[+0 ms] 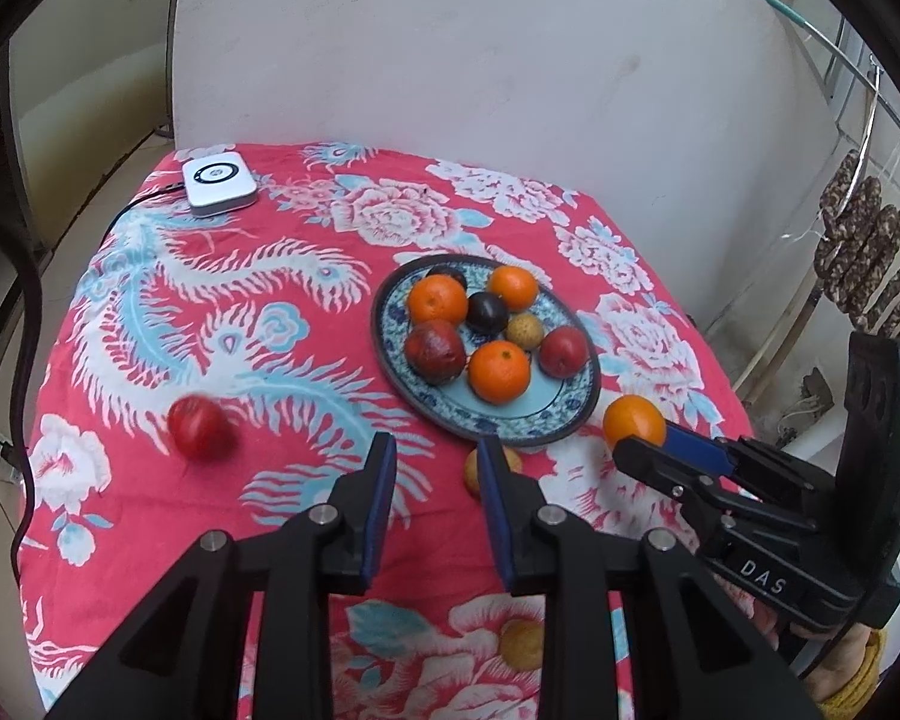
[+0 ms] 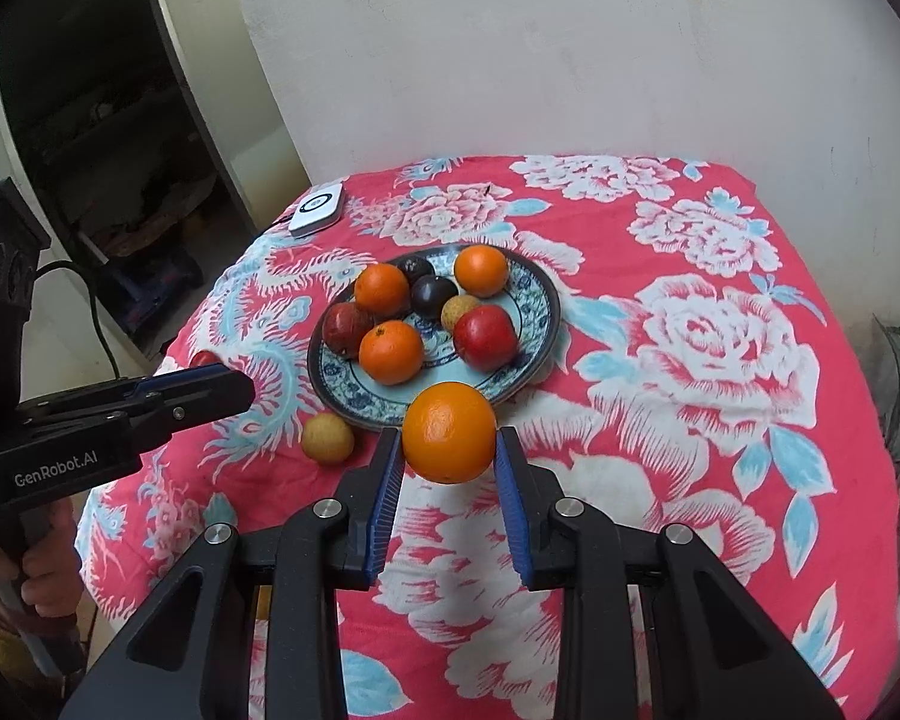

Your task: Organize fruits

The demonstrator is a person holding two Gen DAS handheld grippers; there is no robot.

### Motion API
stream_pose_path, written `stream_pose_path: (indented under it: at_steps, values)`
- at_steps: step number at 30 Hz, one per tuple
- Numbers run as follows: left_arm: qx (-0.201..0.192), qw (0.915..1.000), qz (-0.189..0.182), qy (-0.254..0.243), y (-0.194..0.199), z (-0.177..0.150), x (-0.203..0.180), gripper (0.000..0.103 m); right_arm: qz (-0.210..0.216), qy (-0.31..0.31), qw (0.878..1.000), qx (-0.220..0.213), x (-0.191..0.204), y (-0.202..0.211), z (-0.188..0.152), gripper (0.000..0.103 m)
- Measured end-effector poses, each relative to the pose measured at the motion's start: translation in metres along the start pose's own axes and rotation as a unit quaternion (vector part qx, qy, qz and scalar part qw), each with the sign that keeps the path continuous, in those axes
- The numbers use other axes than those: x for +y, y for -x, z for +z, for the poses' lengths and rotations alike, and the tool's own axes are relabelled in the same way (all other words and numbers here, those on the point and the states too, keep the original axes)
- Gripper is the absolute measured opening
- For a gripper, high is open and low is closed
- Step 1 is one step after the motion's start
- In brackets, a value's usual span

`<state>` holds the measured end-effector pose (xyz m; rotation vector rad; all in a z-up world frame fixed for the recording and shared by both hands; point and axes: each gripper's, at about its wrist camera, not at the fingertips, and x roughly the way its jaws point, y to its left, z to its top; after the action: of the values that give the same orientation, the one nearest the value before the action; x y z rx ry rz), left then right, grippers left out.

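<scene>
A blue patterned plate (image 1: 561, 414) (image 2: 534, 324) holds several fruits: oranges, red fruits, dark plums and a small yellow one. My right gripper (image 2: 448, 450) (image 1: 648, 444) is shut on an orange (image 2: 448, 432) (image 1: 633, 420) just in front of the plate's near rim. My left gripper (image 1: 437, 456) (image 2: 234, 384) is open and empty, hovering over the cloth. A red fruit (image 1: 201, 427) lies loose on the cloth to its left. A small yellow fruit (image 1: 510, 462) (image 2: 327, 437) lies by the plate's near edge. Another yellow fruit (image 1: 522, 643) lies under the left gripper.
The table wears a red flowered cloth (image 1: 270, 300) (image 2: 720, 360). A white square device (image 1: 219, 180) (image 2: 318, 210) with a cable sits at the far left corner. A white wall stands behind. Dried sausages (image 1: 870, 252) hang at the right.
</scene>
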<state>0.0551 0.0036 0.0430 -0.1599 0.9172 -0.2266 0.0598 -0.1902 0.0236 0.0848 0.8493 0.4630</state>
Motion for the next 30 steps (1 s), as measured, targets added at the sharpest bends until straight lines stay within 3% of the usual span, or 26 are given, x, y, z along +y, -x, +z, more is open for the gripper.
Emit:
stream_pose_path:
  at_steps: [7, 30]
  values:
    - [0.005, 0.9995, 0.029, -0.008, 0.003, -0.012, 0.009, 0.043, 0.002, 0.000, 1.000, 0.000, 0.001, 0.002, -0.005, 0.032]
    - [0.015, 0.9990, 0.038, -0.018, 0.013, -0.023, 0.022, 0.048, 0.010, 0.001, 1.000, 0.005, 0.007, 0.001, -0.014, 0.032]
